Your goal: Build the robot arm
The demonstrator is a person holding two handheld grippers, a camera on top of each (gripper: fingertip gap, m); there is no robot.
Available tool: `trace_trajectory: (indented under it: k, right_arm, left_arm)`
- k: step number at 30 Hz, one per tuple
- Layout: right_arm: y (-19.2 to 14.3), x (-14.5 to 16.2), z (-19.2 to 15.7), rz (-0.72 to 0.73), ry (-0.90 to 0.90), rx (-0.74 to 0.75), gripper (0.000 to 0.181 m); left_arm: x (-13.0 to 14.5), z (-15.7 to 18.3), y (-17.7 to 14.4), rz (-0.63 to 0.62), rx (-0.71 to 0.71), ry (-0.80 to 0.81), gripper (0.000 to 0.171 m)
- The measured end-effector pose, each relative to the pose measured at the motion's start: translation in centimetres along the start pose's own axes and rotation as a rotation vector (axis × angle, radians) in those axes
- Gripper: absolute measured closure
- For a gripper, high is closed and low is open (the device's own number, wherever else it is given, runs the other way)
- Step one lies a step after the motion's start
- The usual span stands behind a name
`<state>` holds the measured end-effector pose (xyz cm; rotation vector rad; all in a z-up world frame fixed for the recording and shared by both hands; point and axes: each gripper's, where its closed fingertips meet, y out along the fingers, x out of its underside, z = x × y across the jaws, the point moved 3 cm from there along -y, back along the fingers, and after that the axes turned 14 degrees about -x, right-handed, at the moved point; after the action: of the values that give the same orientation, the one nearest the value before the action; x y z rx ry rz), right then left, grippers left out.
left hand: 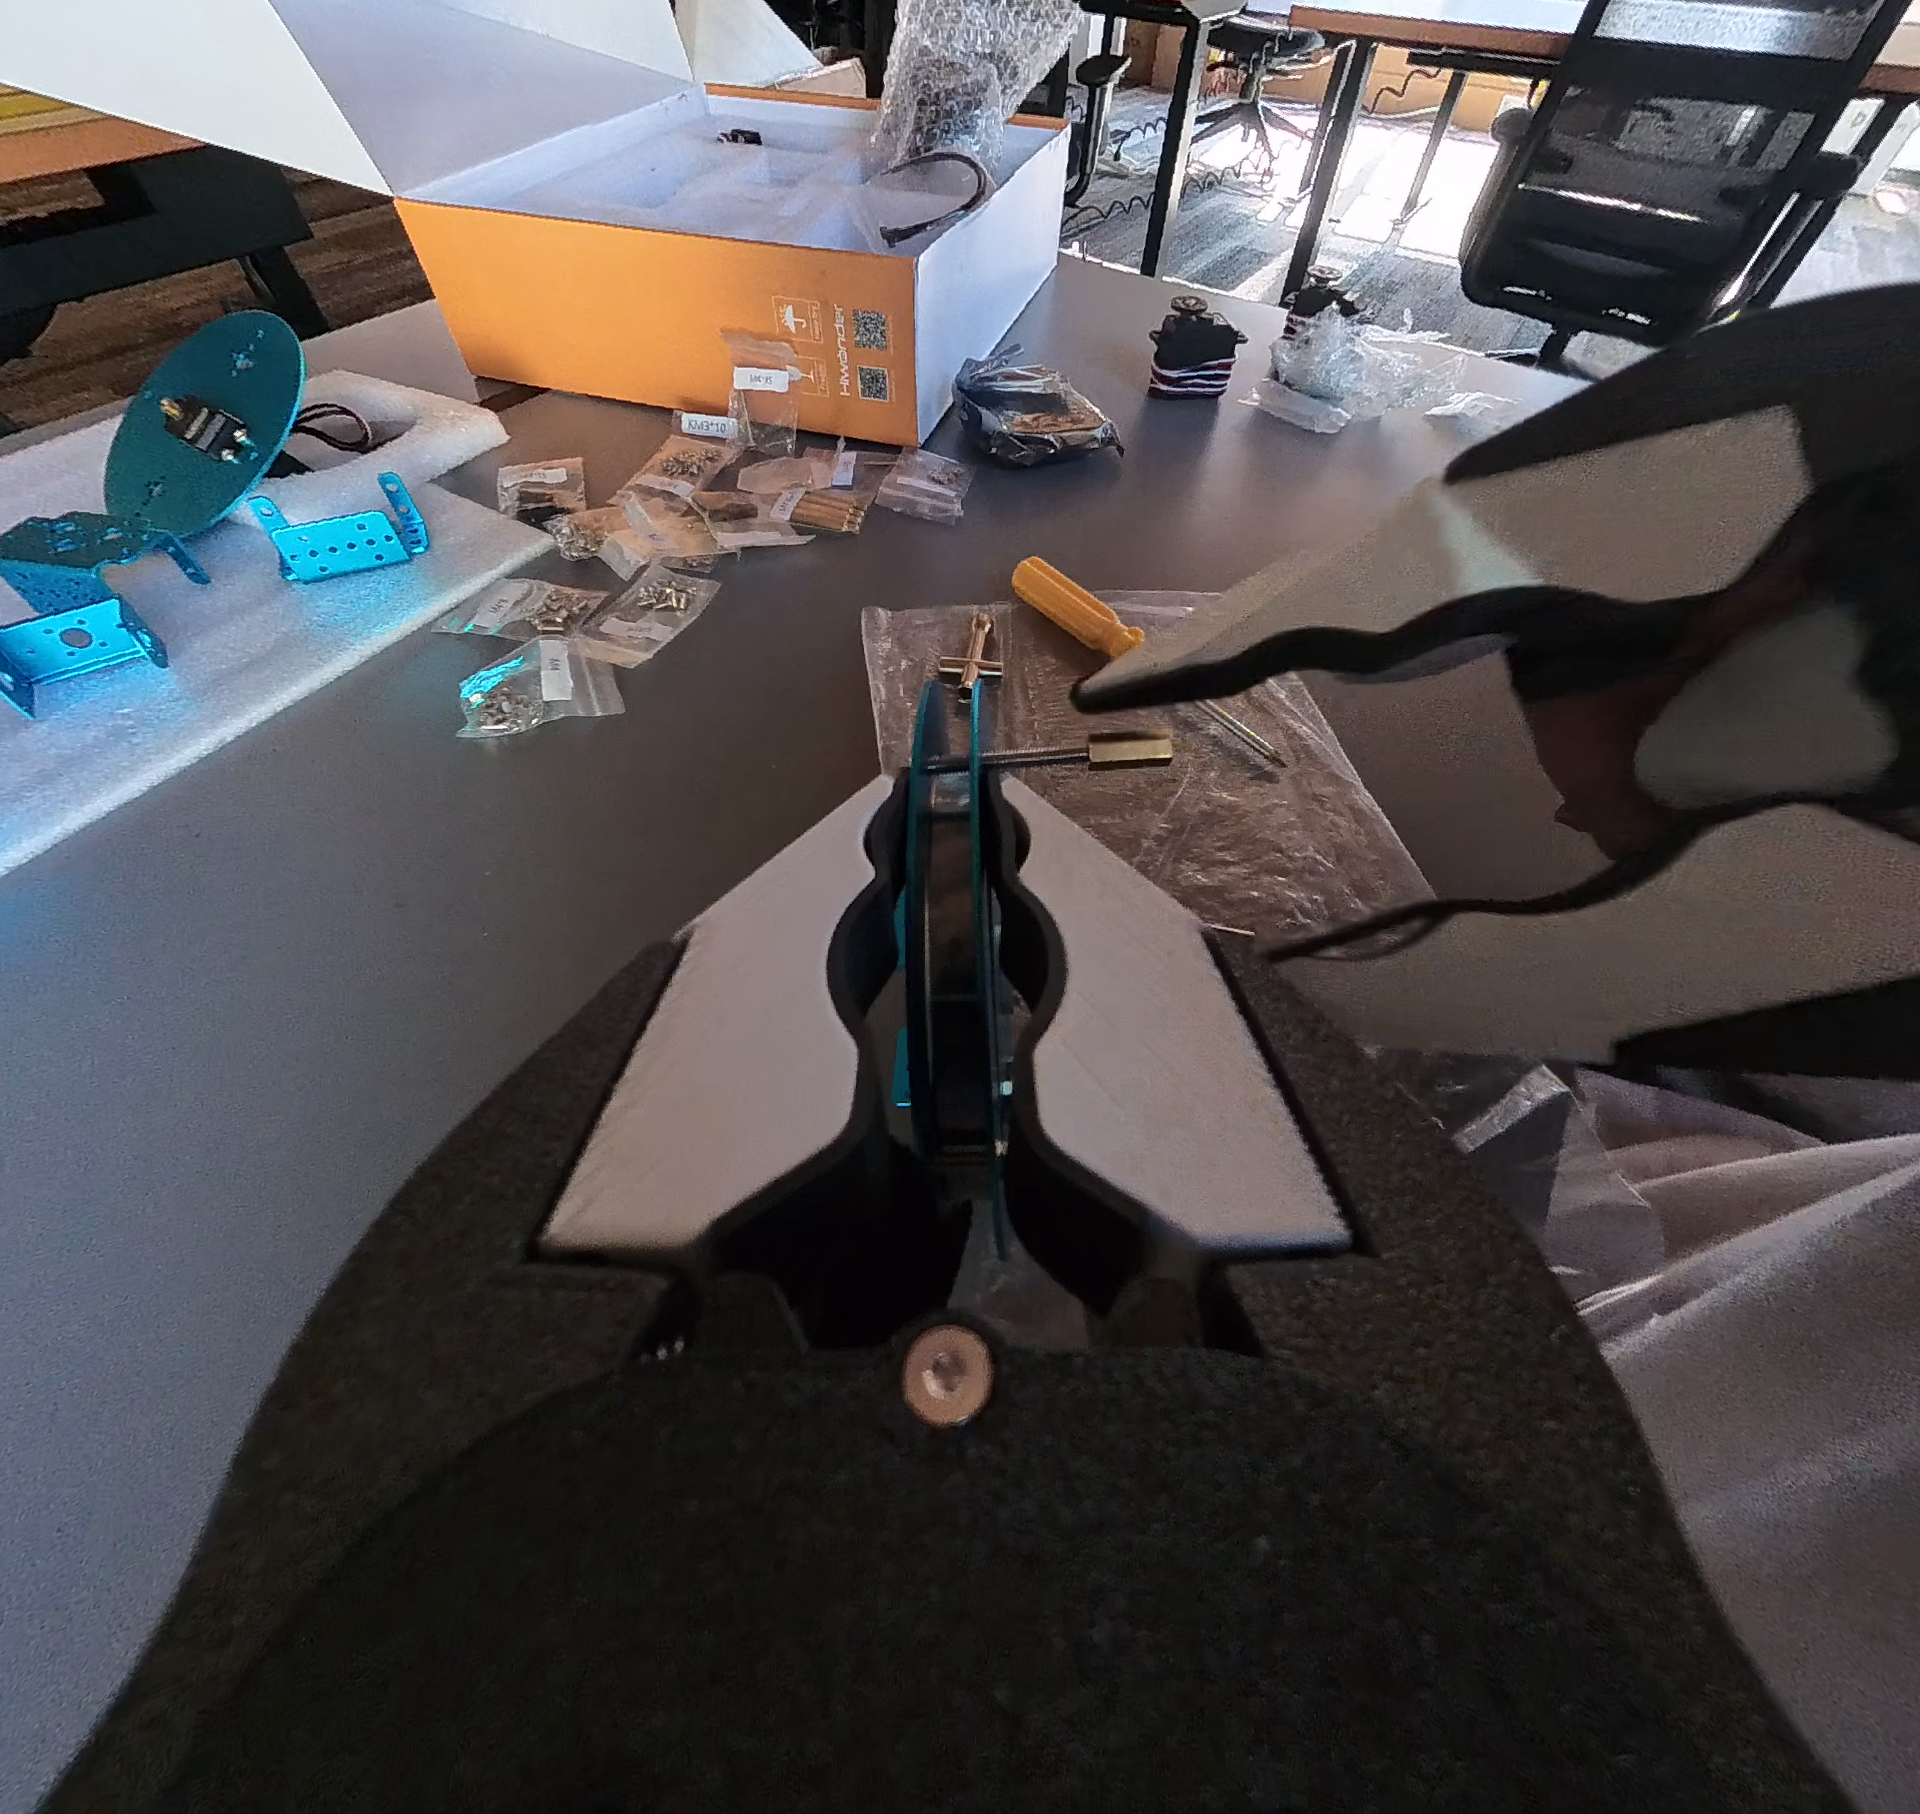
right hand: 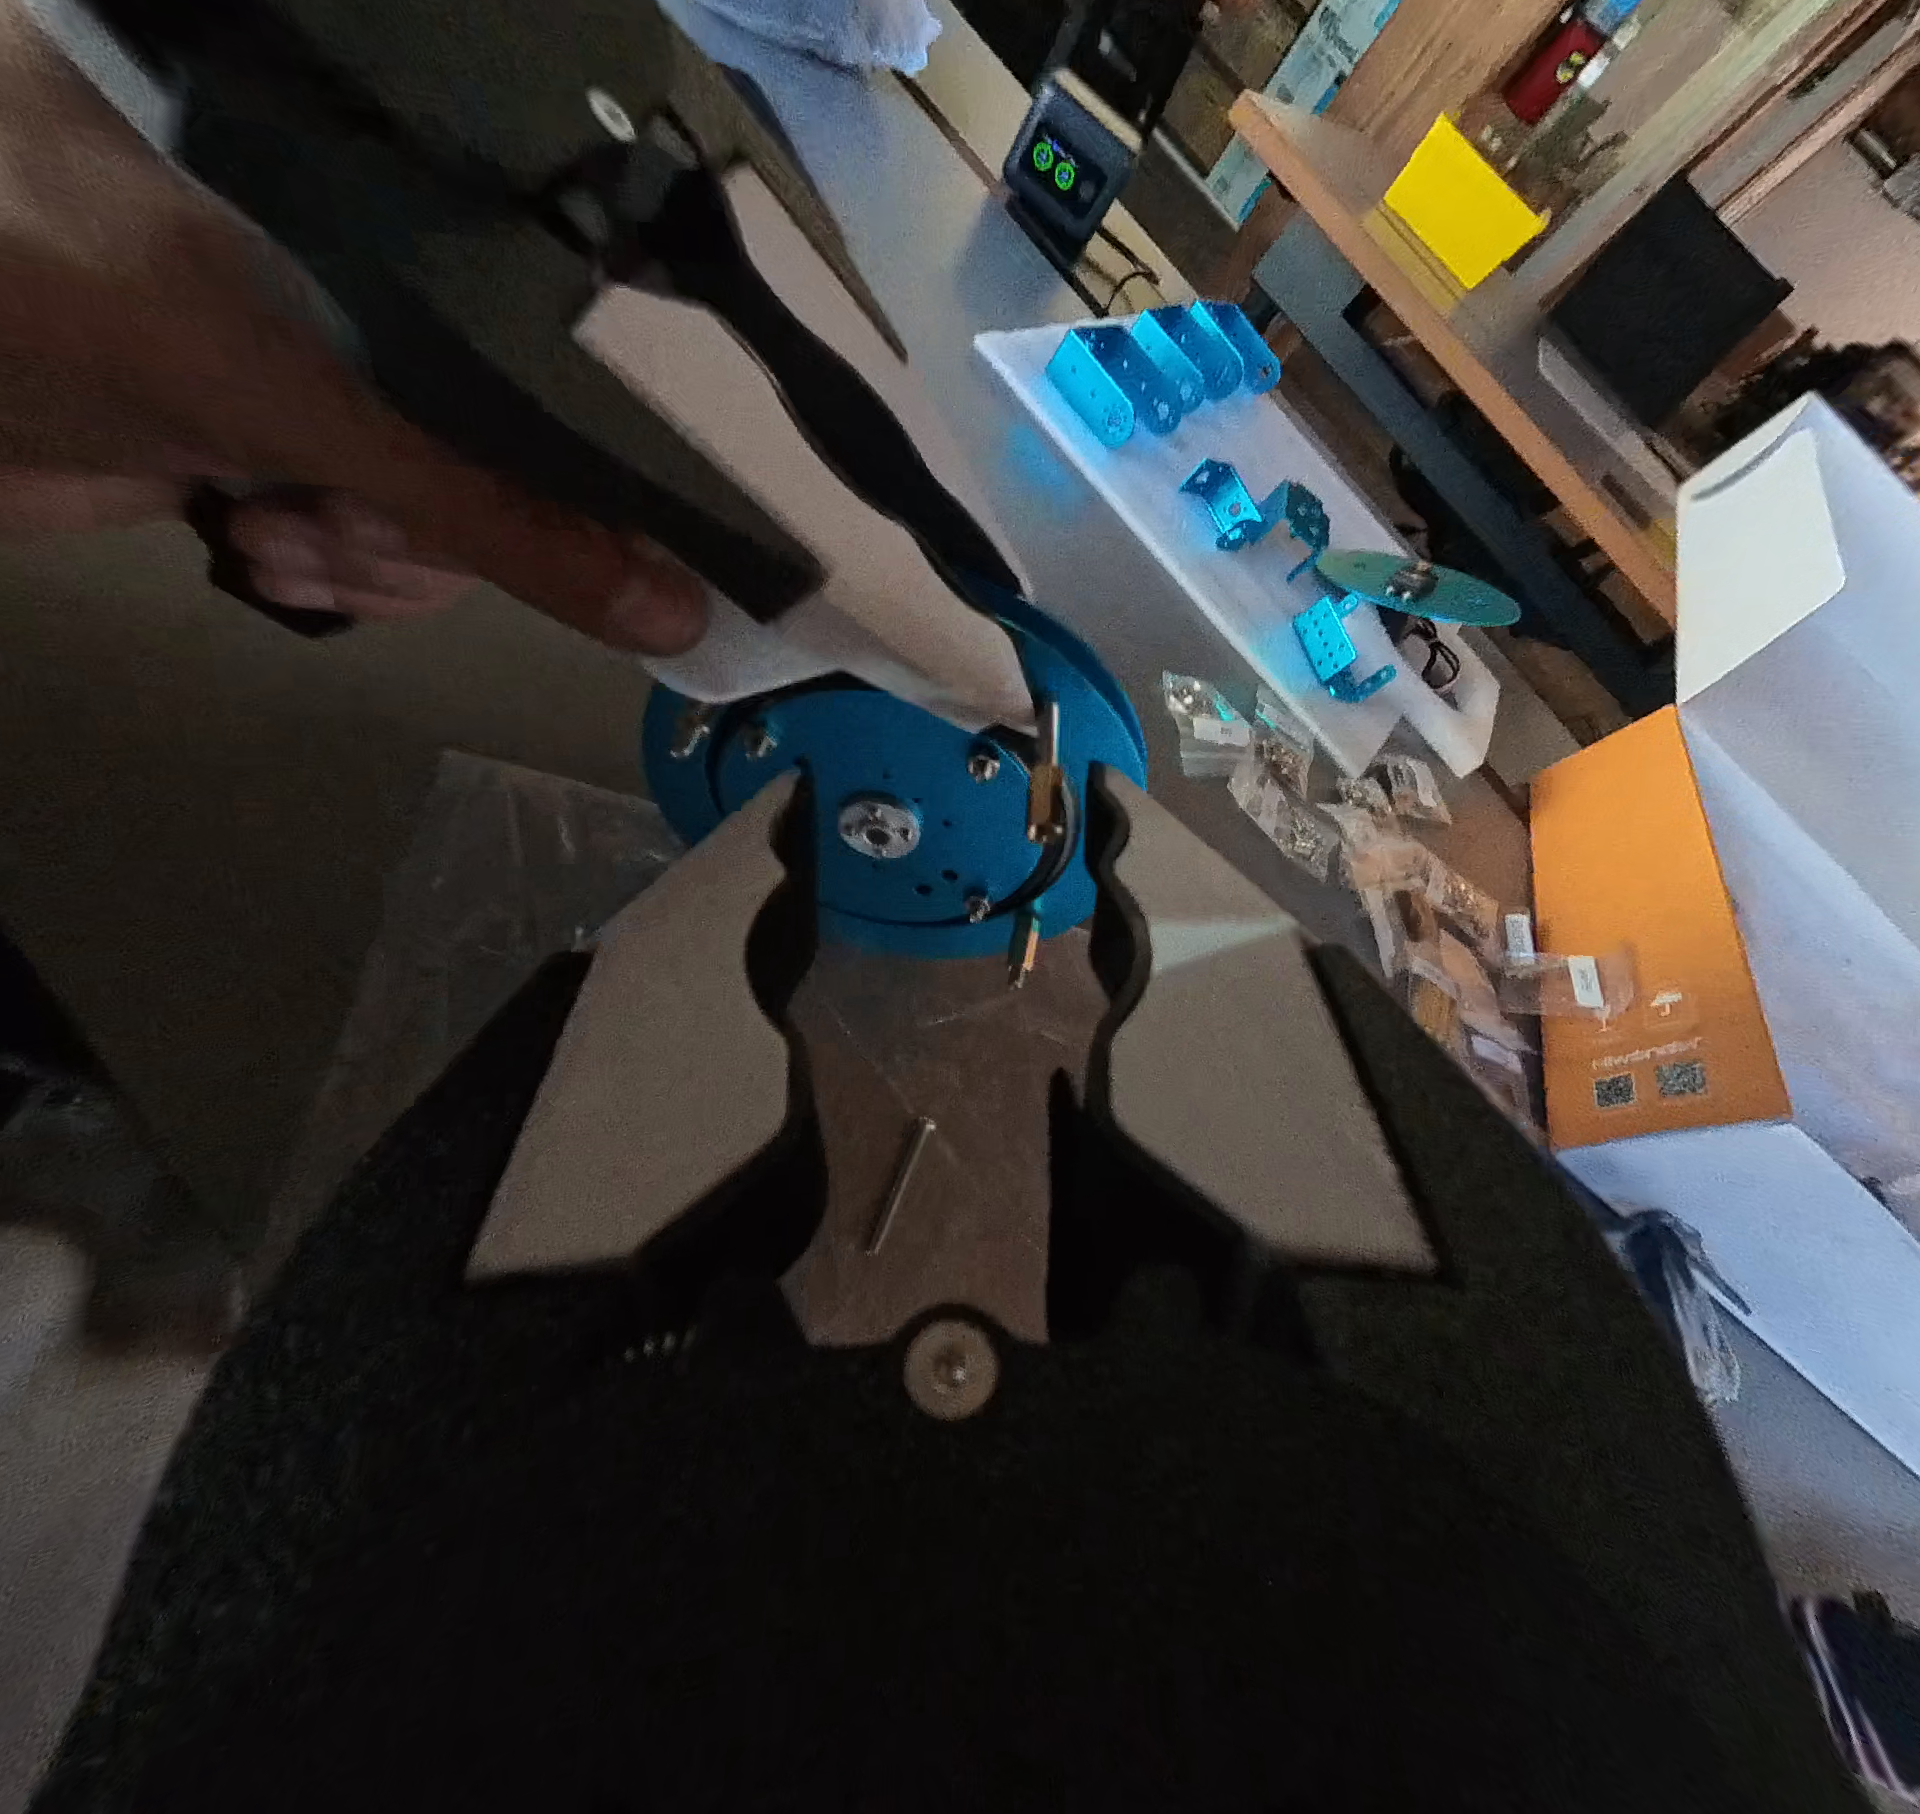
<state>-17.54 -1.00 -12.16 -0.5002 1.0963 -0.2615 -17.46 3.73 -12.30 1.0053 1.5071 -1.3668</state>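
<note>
At frame centre, the left gripper (left hand: 943,798) is clamping its fingers on two stacked blue discs (left hand: 948,943) standing edge-on above the counter (left hand: 312,985), one brass standoff (left hand: 1127,752) pointing right, while the right gripper (right hand: 940,819) is hovering with fingers wide.

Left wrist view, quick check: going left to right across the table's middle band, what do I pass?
Blue brackets on white foam → small bags of screws → yellow-handled screwdriver → right gripper, open, coming in from the right.

Orange box (left hand: 665,320) — screw bags (left hand: 634,538)
</note>
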Motion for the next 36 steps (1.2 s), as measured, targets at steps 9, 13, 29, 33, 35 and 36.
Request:
trace_trajectory:
  k: [9, 13, 29, 33, 35, 36]
  right_arm:
    - [1.4, 3.0, 0.3, -0.117, -0.025, 0.044, 0.127]
    - [-0.2, -0.5, -0.2, 0.003, -0.069, 0.032, 0.132]
    - [0.6, 1.2, 0.2, -0.057, -0.153, 0.124, 0.138]
    - [1.1, 3.1, 1.1, -0.172, -0.09, 0.079, 0.138]
    - [0.0, 1.9, 0.8, -0.119, -0.106, -0.029, 0.14]
    - [-0.9, 1.1, 0.7, -0.065, -0.143, -0.095, 0.14]
  left_arm:
    - [0.0, 0.0, 0.0, 0.001, -0.001, 0.004, 0.161]
    - [0.0, -0.1, 0.0, 0.001, -0.002, -0.002, 0.161]
    - [0.0, 0.0, 0.1, -0.003, -0.009, 0.012, 0.161]
    - [0.0, 0.2, 0.2, -0.001, -0.001, 0.023, 0.161]
    - [-0.1, 0.2, 0.3, -0.006, 0.037, 0.051, 0.161]
    - [-0.1, 0.3, 0.4, -0.008, 0.095, 0.065, 0.161]
